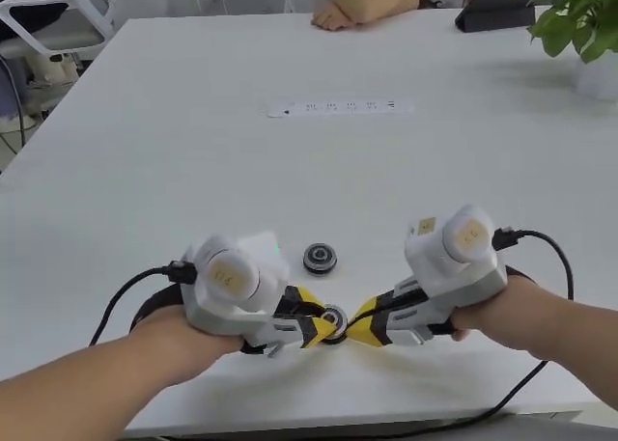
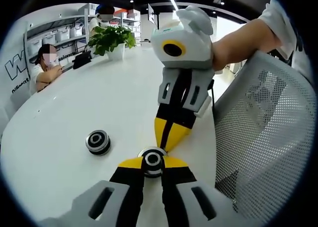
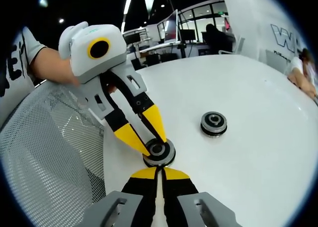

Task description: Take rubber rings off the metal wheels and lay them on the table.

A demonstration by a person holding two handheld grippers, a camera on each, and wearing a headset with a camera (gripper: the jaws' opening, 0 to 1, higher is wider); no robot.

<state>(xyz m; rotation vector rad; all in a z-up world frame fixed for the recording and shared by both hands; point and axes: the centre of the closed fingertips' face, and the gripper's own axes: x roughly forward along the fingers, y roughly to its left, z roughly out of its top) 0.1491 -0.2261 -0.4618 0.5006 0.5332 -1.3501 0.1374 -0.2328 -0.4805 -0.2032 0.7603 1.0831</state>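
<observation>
Left hand-held gripper grasping metal wheel, partly hidden. Right hand-held gripper clenched at its rim; what it pinches unclear.

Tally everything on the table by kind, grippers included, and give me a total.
Grippers: 2, the left gripper and the right gripper.
Metal wheels with rubber rings: 2, the held wheel at the jaws and the free wheel lying apart.
Power strip: 1
Potted plant: 1
Dark object at the far edge: 1
Total: 7
</observation>
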